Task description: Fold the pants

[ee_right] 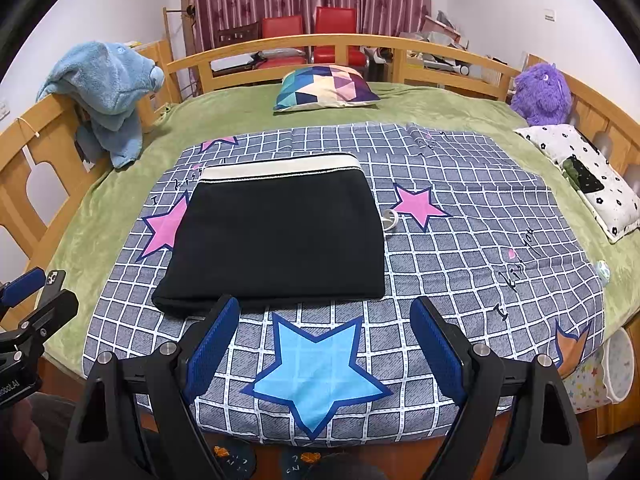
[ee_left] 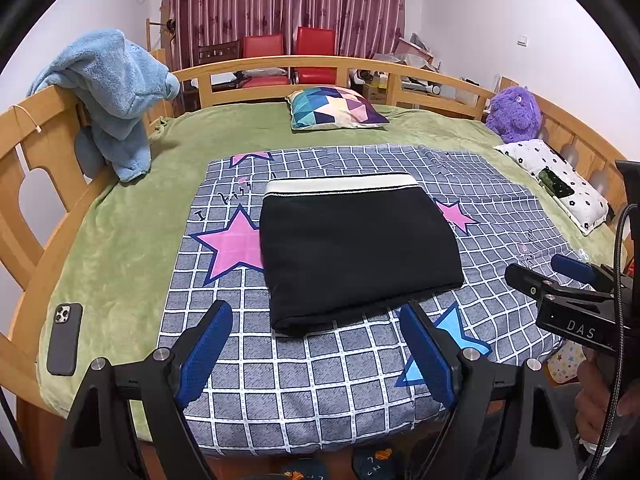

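— Blue-padded fingers (ee_left: 208,344) of the left gripper (ee_left: 316,350) sit closest to the lens, spread wide apart over the near edge of the checked sheet (ee_left: 304,392). Nothing between them?

— Nothing. They hang above the grid cloth, short of the pants (ee_left: 352,248). Same on the other side: the right gripper (ee_right: 326,354) has its two pads well apart, with the light blue star (ee_right: 316,368) printed on the sheet showing in the gap.

— And where are the pants?

— Folded into a thick black rectangle in the middle of the sheet, cream waistband (ee_right: 280,168) at the far end, folded edge toward the cameras. They partly cover a pink star (ee_left: 232,240) on the left. In the right wrist view a small white loop (ee_right: 390,220) peeks out at their right edge; I cannot tell what it is.

— What else is on the bed?

— A green blanket (ee_left: 120,240) under the sheet, a dark phone (ee_left: 64,338) lying on it near the left rail, a geometric cushion (ee_left: 336,107) at the far end, a purple plush toy (ee_left: 516,114) and a flowered pillow (ee_left: 560,184) on the right, and a blue fleece garment (ee_left: 116,92) draped over the wooden rail (ee_left: 44,128).
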`<state>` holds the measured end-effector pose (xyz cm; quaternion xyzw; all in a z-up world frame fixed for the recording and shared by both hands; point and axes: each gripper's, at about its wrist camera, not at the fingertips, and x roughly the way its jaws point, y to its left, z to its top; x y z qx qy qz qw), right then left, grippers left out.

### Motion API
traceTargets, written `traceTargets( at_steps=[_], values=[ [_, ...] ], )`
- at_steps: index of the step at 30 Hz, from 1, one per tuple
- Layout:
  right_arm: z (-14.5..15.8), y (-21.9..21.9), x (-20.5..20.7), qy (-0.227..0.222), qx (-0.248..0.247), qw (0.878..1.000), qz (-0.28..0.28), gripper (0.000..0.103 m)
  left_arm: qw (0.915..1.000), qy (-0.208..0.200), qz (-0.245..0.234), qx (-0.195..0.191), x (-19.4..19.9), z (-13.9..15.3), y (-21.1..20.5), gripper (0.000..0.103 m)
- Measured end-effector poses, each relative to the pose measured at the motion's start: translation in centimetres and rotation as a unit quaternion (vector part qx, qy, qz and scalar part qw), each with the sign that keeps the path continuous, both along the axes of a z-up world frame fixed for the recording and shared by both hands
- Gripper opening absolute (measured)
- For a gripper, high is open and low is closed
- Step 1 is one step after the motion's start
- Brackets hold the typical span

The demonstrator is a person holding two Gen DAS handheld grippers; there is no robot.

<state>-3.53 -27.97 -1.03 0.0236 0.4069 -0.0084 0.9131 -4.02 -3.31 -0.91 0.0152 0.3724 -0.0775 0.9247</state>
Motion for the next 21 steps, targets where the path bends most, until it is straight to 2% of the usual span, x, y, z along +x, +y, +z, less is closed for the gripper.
traceTargets(
  at_steps=[21],
  values=[
    [0.03, -0.17, -0.02, 0.001, 0.000, 1.000, 0.001, 0.086, 1.0000, -0.003, 0.004, -0.002, -0.19, 0.16, -0.22, 0.085]
  ],
)
